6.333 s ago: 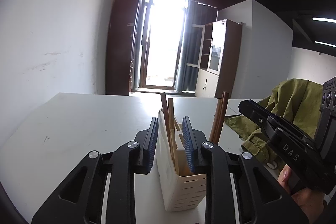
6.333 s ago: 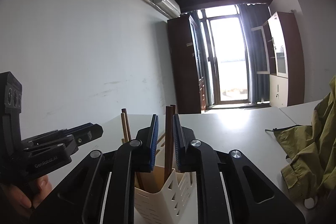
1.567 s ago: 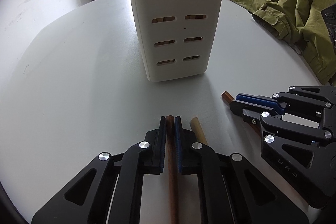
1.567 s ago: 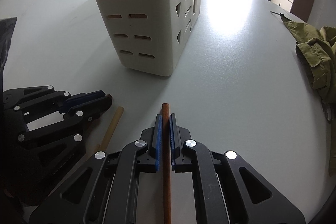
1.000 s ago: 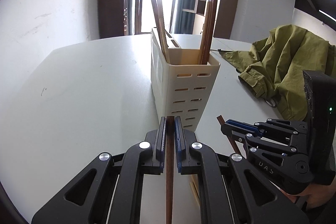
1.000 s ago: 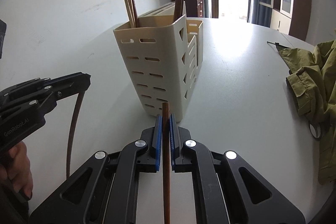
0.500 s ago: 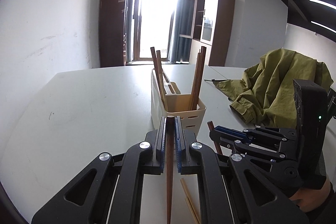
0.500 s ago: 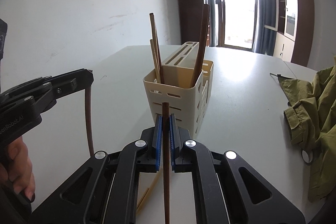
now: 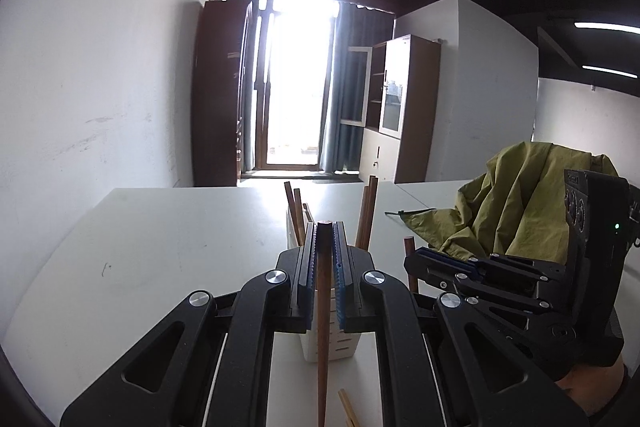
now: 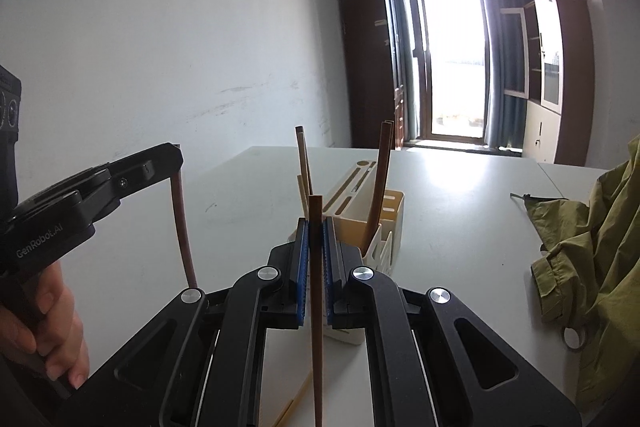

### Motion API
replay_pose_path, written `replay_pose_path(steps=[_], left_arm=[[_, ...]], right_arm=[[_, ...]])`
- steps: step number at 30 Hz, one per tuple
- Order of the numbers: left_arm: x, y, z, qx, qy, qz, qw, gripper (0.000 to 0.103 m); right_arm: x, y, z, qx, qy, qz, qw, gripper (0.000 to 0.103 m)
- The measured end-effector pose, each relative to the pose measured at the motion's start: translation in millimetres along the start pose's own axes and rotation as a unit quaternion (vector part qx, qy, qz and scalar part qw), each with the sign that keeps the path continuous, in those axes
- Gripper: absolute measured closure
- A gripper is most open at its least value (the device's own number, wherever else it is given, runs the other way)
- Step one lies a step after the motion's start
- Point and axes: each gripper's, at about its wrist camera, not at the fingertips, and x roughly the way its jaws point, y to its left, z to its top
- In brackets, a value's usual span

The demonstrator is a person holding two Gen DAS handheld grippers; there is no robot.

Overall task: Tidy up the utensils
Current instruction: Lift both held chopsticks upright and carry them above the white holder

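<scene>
A cream slotted utensil holder stands on the white table with several chopsticks upright in it. My left gripper is shut on a dark brown chopstick, held upright above the table just in front of the holder. My right gripper is shut on another dark brown chopstick, also upright near the holder. Each gripper shows in the other's view: the right one, the left one with its chopstick hanging down. A light wooden chopstick lies on the table below.
An olive green jacket is heaped on the table to the right. The white table runs back toward a bright glass door and brown cabinets. A white wall is on the left.
Both grippers have risen with their chopsticks, from table level to above the holder's rim. The holder now sits lower in both views.
</scene>
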Motion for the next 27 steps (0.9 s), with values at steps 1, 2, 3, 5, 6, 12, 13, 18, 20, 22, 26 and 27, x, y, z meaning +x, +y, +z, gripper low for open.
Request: replay_pose_path(steps=[1,2,3,5,6,12,13,18,20,22,26,27], left_arm=[[0.5,-0.9,1.6,0.0,-0.004,0.0,1.0,0.096],[1.1,-2.1,3.1,0.0,-0.008,-0.001,1.0,0.096],[1.2,-2.9,4.3,0.001,-0.011,-0.002,0.9999,0.096],[1.9,-4.6,7.3,0.002,-0.024,-0.005,0.9997,0.096],[1.9,-5.5,8.6,0.003,-0.031,-0.006,0.9995,0.096],[-2.8,-11.3,18.9,0.001,-0.084,0.001,0.9964,0.096],[-5.0,-11.3,21.0,0.0,-0.096,0.002,0.9953,0.096],[-12.2,-8.9,29.3,-0.012,-0.135,0.0,0.9908,0.096],[-14.4,-8.7,32.7,-0.017,-0.15,0.0,0.9886,0.096],[-17.8,-10.0,35.1,-0.015,-0.171,0.006,0.9851,0.096],[-28.7,-9.7,37.5,-0.016,-0.223,0.017,0.9745,0.096],[-32.0,-9.8,37.7,-0.02,-0.239,0.022,0.9706,0.096]], right_arm=[[-1.1,-0.7,2.2,0.0,-0.006,0.001,1.0,0.096],[-2.1,-1.5,4.4,0.001,-0.012,0.004,1.0,0.096],[-2.3,-2.5,6.4,0.002,-0.016,0.007,1.0,0.096],[-2.5,-4.6,10.6,0.003,-0.023,0.013,1.0,0.096],[-1.9,-5.7,12.3,0.003,-0.027,0.013,1.0,0.096],[-6.1,-16.4,23.9,0.013,-0.073,0.023,0.997,0.096],[-8.2,-17.9,26.2,0.014,-0.085,0.025,0.996,0.096],[-19.9,-23.4,37.2,0.02,-0.141,0.038,0.989,0.096],[-25.9,-22.7,40.9,0.017,-0.163,0.044,0.985,0.096],[-32.3,-20.5,44.7,0.015,-0.184,0.045,0.982,0.096],[-41.3,-22.1,48.6,0.021,-0.23,0.046,0.972,0.096],[-42.8,-23.6,49.2,0.025,-0.241,0.046,0.969,0.096]])
